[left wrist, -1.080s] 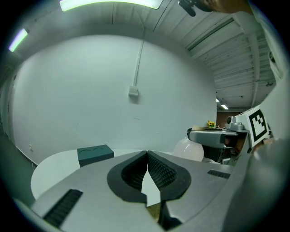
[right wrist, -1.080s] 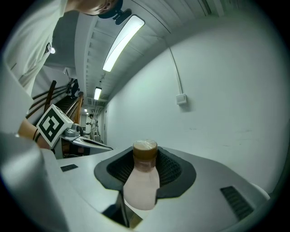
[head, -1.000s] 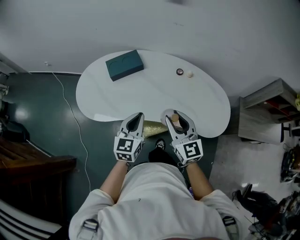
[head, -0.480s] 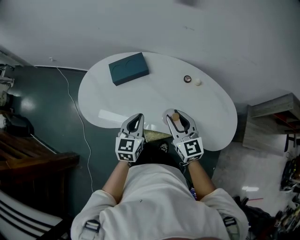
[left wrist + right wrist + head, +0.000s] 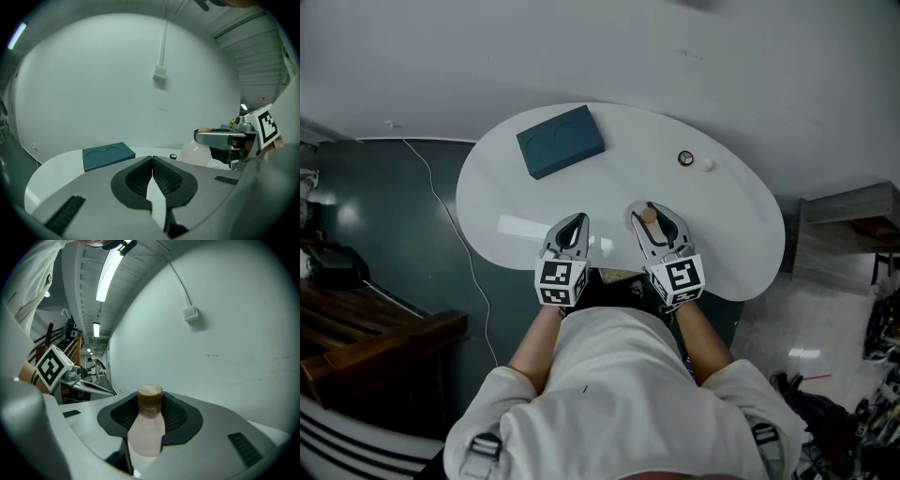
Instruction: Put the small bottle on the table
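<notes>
The small pale plastic bottle with a brown cap (image 5: 146,427) is gripped upright between the pads of the right gripper (image 5: 651,208), over the near edge of the white kidney-shaped table (image 5: 506,202); whether its base is touching the top cannot be told. The left gripper (image 5: 152,161) is held alongside, jaws pressed together on nothing. A teal rectangular block with two round recesses (image 5: 561,141) is seen well apart, at the far side.

head: steep down over table (image 5: 731,234) | gripper views: low, facing wall (image 5: 93,93) | shared: table
</notes>
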{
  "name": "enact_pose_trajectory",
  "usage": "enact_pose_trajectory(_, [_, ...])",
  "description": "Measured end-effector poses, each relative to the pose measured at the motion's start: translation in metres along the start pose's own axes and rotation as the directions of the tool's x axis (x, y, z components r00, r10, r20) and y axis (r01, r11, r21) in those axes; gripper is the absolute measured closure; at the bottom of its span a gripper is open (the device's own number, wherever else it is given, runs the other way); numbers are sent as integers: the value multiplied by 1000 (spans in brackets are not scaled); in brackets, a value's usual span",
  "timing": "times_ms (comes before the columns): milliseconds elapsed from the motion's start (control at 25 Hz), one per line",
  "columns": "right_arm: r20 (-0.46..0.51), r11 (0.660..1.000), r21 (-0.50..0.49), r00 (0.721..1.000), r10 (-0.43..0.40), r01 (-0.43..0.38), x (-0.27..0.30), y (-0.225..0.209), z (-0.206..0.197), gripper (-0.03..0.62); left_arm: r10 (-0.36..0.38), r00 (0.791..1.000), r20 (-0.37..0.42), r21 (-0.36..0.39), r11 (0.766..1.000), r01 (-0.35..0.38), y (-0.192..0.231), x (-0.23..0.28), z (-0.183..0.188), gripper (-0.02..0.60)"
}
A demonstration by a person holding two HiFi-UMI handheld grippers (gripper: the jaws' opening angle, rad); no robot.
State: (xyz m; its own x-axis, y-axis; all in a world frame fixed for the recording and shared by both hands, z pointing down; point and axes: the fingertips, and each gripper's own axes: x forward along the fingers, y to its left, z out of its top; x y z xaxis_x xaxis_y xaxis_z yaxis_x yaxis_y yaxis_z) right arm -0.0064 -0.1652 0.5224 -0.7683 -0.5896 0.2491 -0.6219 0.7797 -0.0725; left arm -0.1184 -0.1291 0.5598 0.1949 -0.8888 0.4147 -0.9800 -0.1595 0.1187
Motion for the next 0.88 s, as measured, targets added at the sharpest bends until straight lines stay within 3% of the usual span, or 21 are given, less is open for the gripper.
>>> enact_pose_trajectory(600, [-98,998,22,994,-50,52,108,-2,-29,457,-31,995,-99,-39,999,28,89,41,-35,561])
enact_pose_trajectory(880, [-138,996,29,987,-85,90,143,-10,-49,457,-66,989,-133,-15,998,65,114,72,-45,561])
